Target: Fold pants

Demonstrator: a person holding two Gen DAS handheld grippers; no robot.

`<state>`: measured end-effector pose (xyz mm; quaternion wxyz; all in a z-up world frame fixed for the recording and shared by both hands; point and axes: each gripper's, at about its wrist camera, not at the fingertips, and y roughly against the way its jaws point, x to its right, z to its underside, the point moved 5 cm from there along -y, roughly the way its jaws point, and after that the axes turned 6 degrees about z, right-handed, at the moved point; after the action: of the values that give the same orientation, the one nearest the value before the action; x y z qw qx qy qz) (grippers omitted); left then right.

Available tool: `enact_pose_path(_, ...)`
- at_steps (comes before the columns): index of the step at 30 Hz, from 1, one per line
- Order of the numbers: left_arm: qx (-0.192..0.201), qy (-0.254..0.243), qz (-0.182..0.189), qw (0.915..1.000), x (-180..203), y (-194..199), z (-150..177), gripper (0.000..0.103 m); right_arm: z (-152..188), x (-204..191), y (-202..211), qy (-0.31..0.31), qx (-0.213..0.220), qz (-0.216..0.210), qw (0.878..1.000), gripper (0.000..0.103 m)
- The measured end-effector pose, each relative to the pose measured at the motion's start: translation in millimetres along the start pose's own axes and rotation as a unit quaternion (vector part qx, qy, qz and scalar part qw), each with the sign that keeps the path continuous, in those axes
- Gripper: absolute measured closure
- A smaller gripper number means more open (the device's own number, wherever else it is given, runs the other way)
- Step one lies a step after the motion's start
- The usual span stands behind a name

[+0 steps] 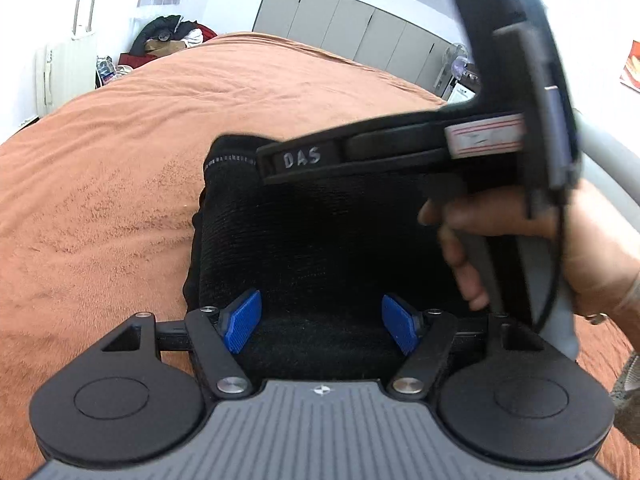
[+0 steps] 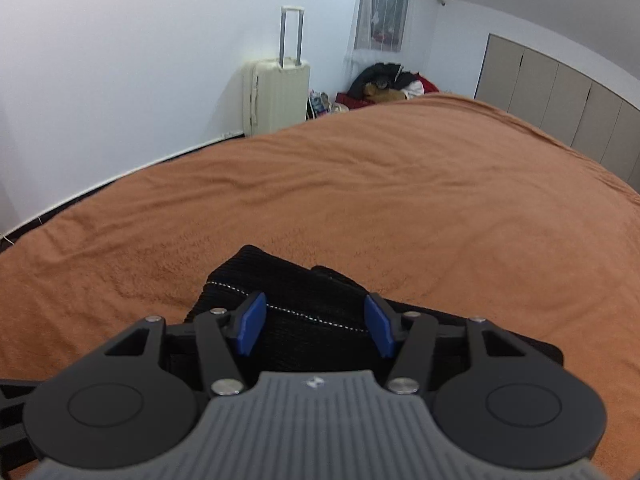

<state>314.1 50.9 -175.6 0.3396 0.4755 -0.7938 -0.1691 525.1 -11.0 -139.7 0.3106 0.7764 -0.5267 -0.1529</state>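
The black knit pants (image 1: 320,240) lie folded into a compact stack on the orange bedspread (image 1: 140,140). My left gripper (image 1: 322,326) is open, its blue pads (image 1: 242,326) wide apart just above the near edge of the stack. My right gripper (image 2: 316,326) is open over the pants (image 2: 288,292), whose white-stitched hem runs between its blue pads (image 2: 252,328). In the left wrist view the right gripper's black body (image 1: 400,152), held by a hand (image 1: 520,236), hovers over the far part of the stack. Nothing is held.
The orange bedspread (image 2: 360,200) spreads wide around the pants. A cream suitcase (image 2: 276,92) stands by the white wall. A heap of dark clothes (image 2: 388,84) lies beyond the bed. Grey wardrobe doors (image 2: 560,96) line the far right wall.
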Motion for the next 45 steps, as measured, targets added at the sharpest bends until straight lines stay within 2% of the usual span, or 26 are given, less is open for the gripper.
enact_pose_path(4, 0.001, 0.0, 0.003, 1.0, 0.4, 0.0, -1.7, 0.022, 2.6, 0.6, -15.5, -0.019, -0.018, -0.004, 1.0, 0.05)
enact_pose_path(6, -0.002, -0.006, 0.004, 1.0, 4.6, 4.6, -0.7, 0.022, 2.5, 4.4, -7.6, -0.027, -0.014, -0.011, 0.999, 0.046)
enact_pose_path(7, -0.005, -0.009, 0.005, 0.9999, 7.5, 7.5, -2.0, 0.022, 3.0, 8.5, 4.5, -0.038, -0.01, -0.015, 0.999, 0.042)
enact_pose_path(9, -0.005, -0.009, 0.013, 0.9999, 9.6, 14.4, -4.1, 0.023, -1.5, 23.3, 37.3, -0.095, 0.008, -0.042, 0.995, 0.027)
enact_pose_path(10, -0.004, -0.005, 0.014, 0.9999, 10.2, 18.3, -5.8, 0.027, -4.2, 33.4, 50.4, -0.129, 0.016, -0.053, 0.99, 0.026)
enact_pose_path(11, 0.0, -0.001, 0.019, 0.9998, 11.8, 25.9, -9.7, 0.028, -7.1, 40.1, 64.4, -0.148, 0.023, -0.059, 0.987, 0.026)
enact_pose_path(14, 0.02, 0.02, 0.056, 0.998, 15.2, 47.0, -17.1, 0.023, -1.8, 58.0, 114.7, -0.176, 0.057, -0.079, 0.98, 0.025)
enact_pose_path(15, 0.018, 0.023, 0.076, 0.9967, 18.4, 51.6, -17.0, 0.022, 4.6, 66.3, 130.5, -0.202, 0.066, -0.084, 0.974, 0.023)
enact_pose_path(17, 0.003, 0.014, 0.092, 0.9957, 23.8, 55.1, -6.4, 0.022, 28.9, 82.3, 158.0, -0.274, 0.068, -0.119, 0.952, 0.021)
enact_pose_path(19, -0.006, -0.015, 0.067, 0.9976, 24.6, 52.0, 5.7, 0.022, 55.9, 86.5, 171.1, -0.317, 0.06, -0.138, 0.936, 0.021)
enact_pose_path(21, -0.013, -0.034, 0.04, 0.9986, 20.7, 47.4, 15.1, 0.022, 81.4, 81.4, 174.6, -0.329, 0.045, -0.125, 0.935, 0.021)
enact_pose_path(23, -0.021, -0.031, 0.031, 0.9988, 12.9, 44.0, 20.5, 0.018, 102.7, 69.8, 166.2, -0.345, 0.019, -0.136, 0.929, 0.022)
enact_pose_path(25, -0.037, -0.006, 0.031, 0.9988, 1.1, 40.6, 25.5, 0.015, 120.6, 59.6, 157.3, -0.378, 0.007, -0.167, 0.911, 0.022)
enact_pose_path(28, -0.041, 0.015, 0.033, 0.9985, -3.4, 38.5, 30.6, 0.01, 130.3, 47.1, 155.9, -0.369, 0.019, -0.148, 0.917, 0.021)
enact_pose_path(29, -0.042, 0.013, 0.03, 0.9986, -1.5, 36.4, 29.6, 0.005, 132.2, 43.1, 157.0, -0.355, 0.021, -0.139, 0.924, 0.021)
enact_pose_path(30, -0.047, 0.016, 0.026, 0.9985, -0.7, 33.9, 31.9, 0.003, 133.2, 35.5, 156.6, -0.328, 0.022, -0.125, 0.936, 0.021)
enact_pose_path(31, -0.054, 0.034, 0.033, 0.9974, -2.5, 30.2, 34.8, 0.001, 134.6, 28.6, 156.4, -0.305, 0.025, -0.109, 0.946, 0.021)
enact_pose_path(33, -0.047, 0.047, 0.035, 0.9972, -5.0, 30.8, 34.3, 0.0, 134.9, 20.9, 153.0, -0.273, 0.027, -0.082, 0.958, 0.021)
enact_pose_path(35, -0.04, 0.042, 0.034, 0.9977, -3.7, 35.4, 28.7, 0.003, 131.0, 20.2, 156.0, -0.275, 0.032, -0.084, 0.957, 0.019)
enact_pose_path(38, -0.049, 0.054, 0.049, 0.9961, -5.1, 40.0, 20.4, 0.01, 123.5, 36.2, 161.0, -0.327, 0.023, -0.123, 0.937, 0.018)
enact_pose_path(41, -0.04, 0.036, 0.035, 0.998, -7.6, 52.0, 6.4, 0.009, 117.3, 68.3, 175.5, -0.379, 0.038, -0.149, 0.912, 0.005)
enact_pose_path(43, -0.035, 0.035, 0.034, 0.9982, -15.7, 55.6, -2.9, 0.007, 116.0, 95.9, 186.6, -0.407, 0.05, -0.167, 0.896, 0.005)
enact_pose_path(45, -0.042, 0.057, 0.038, 0.9968, -29.0, 53.9, -9.7, 0.006, 124.6, 121.1, 193.4, -0.431, 0.05, -0.187, 0.881, 0.005)
